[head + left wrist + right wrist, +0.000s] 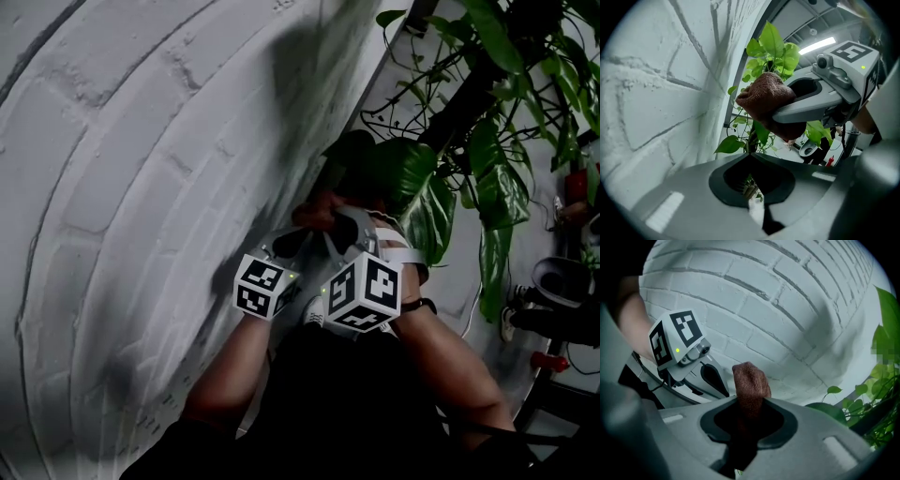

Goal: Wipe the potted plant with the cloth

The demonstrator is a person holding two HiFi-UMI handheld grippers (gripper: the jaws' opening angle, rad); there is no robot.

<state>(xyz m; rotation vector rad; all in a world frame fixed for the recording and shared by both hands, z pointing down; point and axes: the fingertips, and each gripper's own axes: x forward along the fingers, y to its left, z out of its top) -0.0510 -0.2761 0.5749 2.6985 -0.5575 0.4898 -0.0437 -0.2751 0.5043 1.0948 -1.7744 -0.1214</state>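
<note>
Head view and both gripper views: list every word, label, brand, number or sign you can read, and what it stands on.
No readable text anywhere.
Left marker cube, right marker cube: black-and-white square patterns only, no letters or numbers.
Cloth, potted plant, brick wall: no print.
Red object at the head view's right edge: too small to read any label.

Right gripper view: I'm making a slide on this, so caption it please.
Right gripper, jaws shut on a brown cloth, before a white brick wall; potted plant leaves at right.
</note>
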